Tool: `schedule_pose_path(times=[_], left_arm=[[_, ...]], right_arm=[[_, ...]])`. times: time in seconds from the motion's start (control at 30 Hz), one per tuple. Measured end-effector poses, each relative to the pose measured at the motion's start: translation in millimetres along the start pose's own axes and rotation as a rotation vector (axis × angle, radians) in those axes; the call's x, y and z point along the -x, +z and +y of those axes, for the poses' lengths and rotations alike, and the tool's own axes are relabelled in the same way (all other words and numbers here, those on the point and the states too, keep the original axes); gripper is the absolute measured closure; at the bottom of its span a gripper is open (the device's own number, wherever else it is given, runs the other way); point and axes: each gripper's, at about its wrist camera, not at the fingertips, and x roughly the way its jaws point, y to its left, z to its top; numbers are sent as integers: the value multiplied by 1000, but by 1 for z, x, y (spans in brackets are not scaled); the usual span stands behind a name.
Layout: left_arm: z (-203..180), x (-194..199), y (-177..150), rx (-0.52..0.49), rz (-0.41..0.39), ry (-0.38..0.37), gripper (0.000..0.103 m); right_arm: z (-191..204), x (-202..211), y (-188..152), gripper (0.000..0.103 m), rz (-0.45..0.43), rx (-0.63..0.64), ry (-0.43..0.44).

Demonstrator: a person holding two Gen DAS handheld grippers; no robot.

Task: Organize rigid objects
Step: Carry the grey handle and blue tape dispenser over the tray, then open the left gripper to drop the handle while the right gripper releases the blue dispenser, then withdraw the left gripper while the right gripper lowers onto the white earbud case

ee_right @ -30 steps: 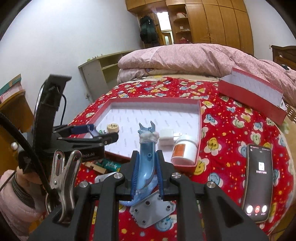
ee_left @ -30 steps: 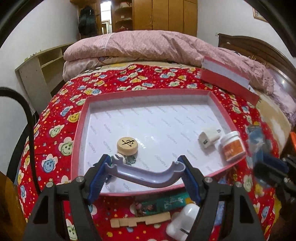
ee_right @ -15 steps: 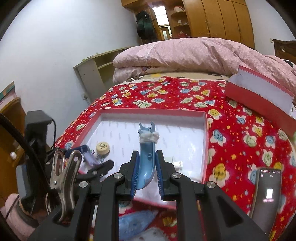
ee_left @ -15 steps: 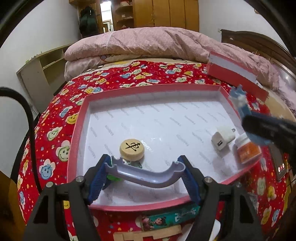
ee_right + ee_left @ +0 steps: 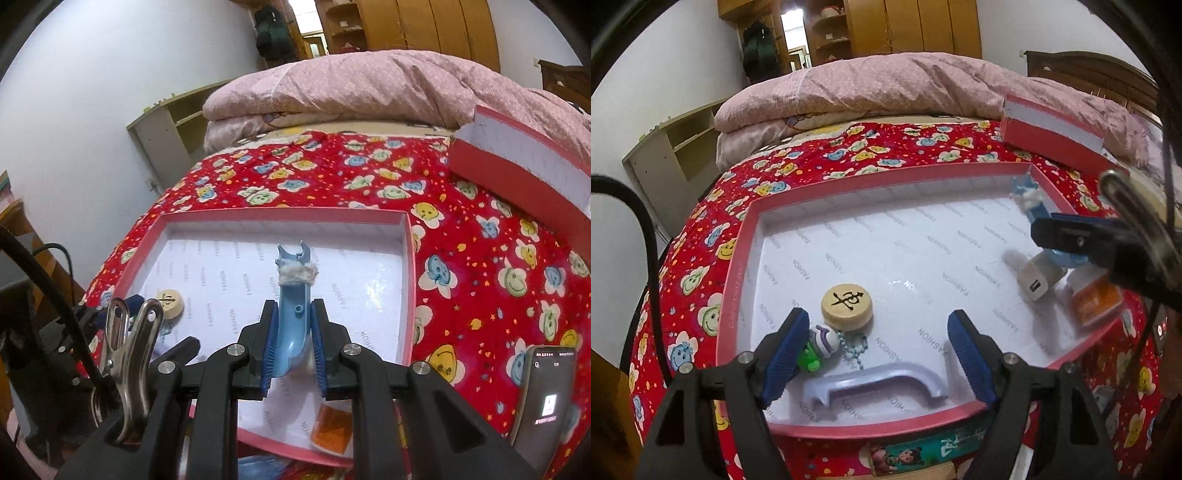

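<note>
The right gripper (image 5: 293,341) is clamped on the blue curved piece (image 5: 291,314), centre frame, above the pink tray (image 5: 738,258). The left gripper (image 5: 875,345) has just been opening; the lilac handle (image 5: 879,384) lies free on the tray floor, lower centre.

- White walls (image 5: 110,92) enclose a bedroom.
- Wooden wardrobe (image 5: 916,26) at the back — an open doorway (image 5: 793,40) beside it.
- Pale shelf unit (image 5: 668,147) on one side.
- Dark headboard (image 5: 1089,74), possibly carved.
</note>
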Motion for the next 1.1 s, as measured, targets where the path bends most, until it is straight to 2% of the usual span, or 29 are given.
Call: schedule_pose_path(times=[0.23,0.3,0.37,0.67,1.1], left_arm=[[2,1,1,9,8,-13,21],[3,2,1,13,11,-20,21],[3,6,0,16,6,-18,21],[6,23,-3,27,-6,-46,21],[9,48,-10,42,-24,-39,19]], right_arm=[[-3,-4,-1,84,12,-17,-8],[-3,-3,-1,81,8,-21,-7],[-2,0,-1,73,1,-22,-7],[9,18,-5,62,-27,0,6],[20,49,-16,61,-55,8,30]])
